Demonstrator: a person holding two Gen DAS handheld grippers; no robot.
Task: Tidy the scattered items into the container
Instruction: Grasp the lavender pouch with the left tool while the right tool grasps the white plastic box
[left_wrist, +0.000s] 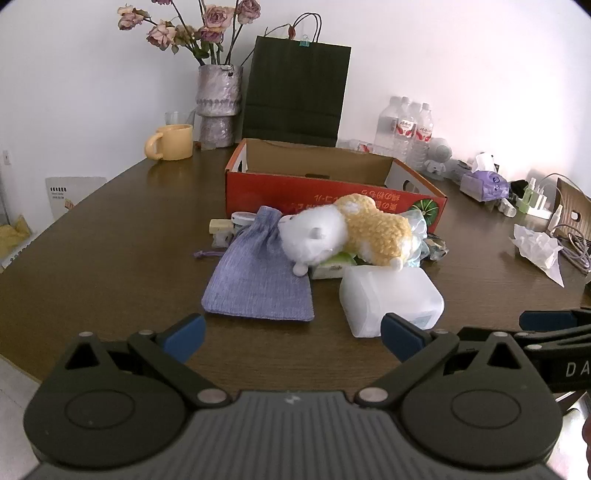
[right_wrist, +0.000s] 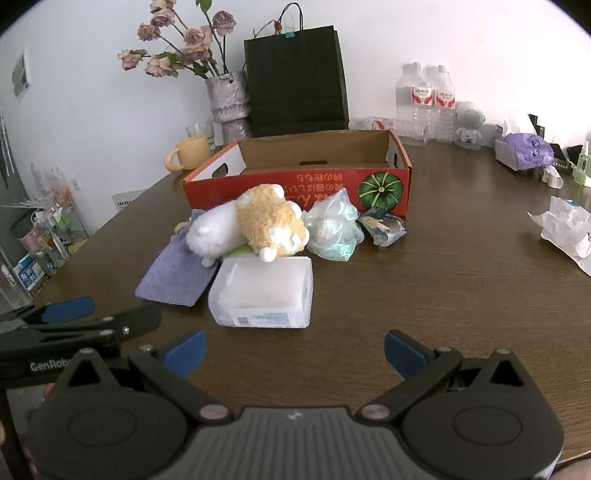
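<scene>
An open red cardboard box stands mid-table. In front of it lie a white-and-yellow plush toy, a lavender cloth pouch, a translucent white plastic box, a crumpled clear bag and a crumpled wrapper. The plush rests on a green packet and on the plastic box. My left gripper is open and empty, just short of the pouch and plastic box. My right gripper is open and empty, just short of the plastic box.
A yellow mug, a vase of dried roses and a dark paper bag stand behind the red box. Water bottles, a purple tissue pack and crumpled tissue sit to the right.
</scene>
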